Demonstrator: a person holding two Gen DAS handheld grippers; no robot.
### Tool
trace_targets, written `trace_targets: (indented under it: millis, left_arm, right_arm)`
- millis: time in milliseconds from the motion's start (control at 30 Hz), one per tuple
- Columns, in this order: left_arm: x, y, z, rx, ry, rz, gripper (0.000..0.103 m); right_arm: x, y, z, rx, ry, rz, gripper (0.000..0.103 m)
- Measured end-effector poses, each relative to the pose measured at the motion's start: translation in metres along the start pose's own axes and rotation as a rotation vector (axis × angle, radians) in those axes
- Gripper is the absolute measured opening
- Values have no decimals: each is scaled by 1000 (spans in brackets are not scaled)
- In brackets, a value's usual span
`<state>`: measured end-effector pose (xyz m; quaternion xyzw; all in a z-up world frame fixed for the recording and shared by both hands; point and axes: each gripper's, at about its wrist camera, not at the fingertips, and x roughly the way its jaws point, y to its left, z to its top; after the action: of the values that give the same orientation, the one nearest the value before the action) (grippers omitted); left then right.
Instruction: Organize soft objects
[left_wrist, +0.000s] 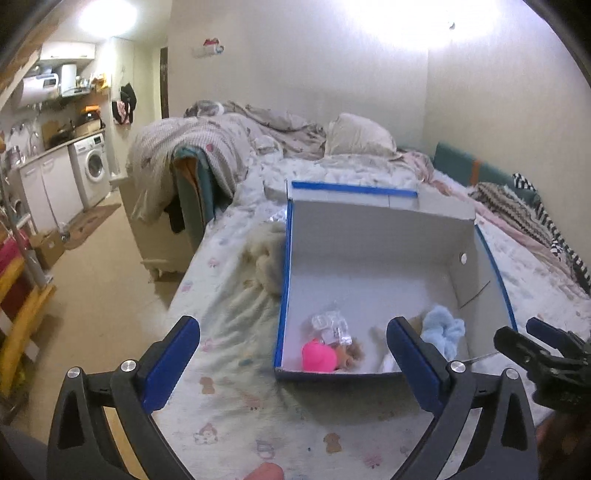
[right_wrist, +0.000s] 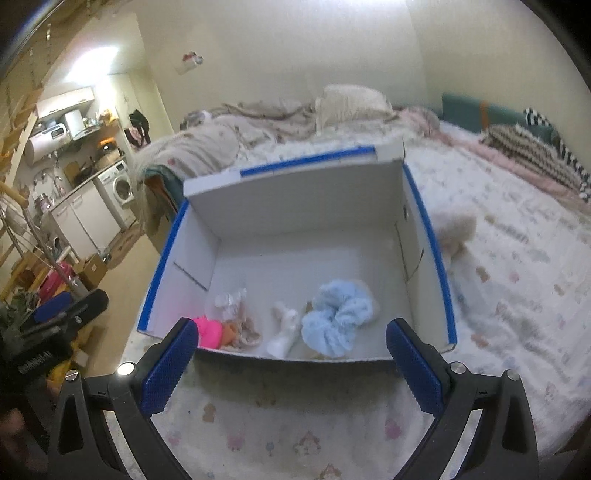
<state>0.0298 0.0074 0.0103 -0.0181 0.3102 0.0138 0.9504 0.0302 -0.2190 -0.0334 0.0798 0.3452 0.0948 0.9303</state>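
Note:
A white cardboard box with blue-taped edges (left_wrist: 373, 236) (right_wrist: 306, 206) lies open on the bed. Inside, near its front wall, are a small doll with a pink hat (left_wrist: 321, 355) (right_wrist: 212, 331), a crumpled clear wrapper (left_wrist: 330, 325) (right_wrist: 231, 301), a small white soft piece (right_wrist: 284, 334) and a light blue fluffy scrunchie (left_wrist: 443, 330) (right_wrist: 338, 319). My left gripper (left_wrist: 293, 330) hangs open in front of the box, with nothing between its fingers. My right gripper (right_wrist: 291, 332) is also open and empty before the box. It shows at the right edge of the left wrist view (left_wrist: 532, 339).
A cream fluffy item (left_wrist: 267, 254) (right_wrist: 456, 229) lies on the patterned bedsheet (left_wrist: 236, 402) beside the box. Rumpled blankets and a pillow (left_wrist: 360, 134) fill the far end of the bed. Left of the bed are bare floor, a washing machine (left_wrist: 92, 166) and cupboards.

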Motion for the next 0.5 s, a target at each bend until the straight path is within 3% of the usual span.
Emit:
trace_targets:
  millis: [500]
  left_arm:
    - [11,-6,-4,3,45,0,101]
  right_arm:
    - [4,8,-2,-30,-10,-24,103]
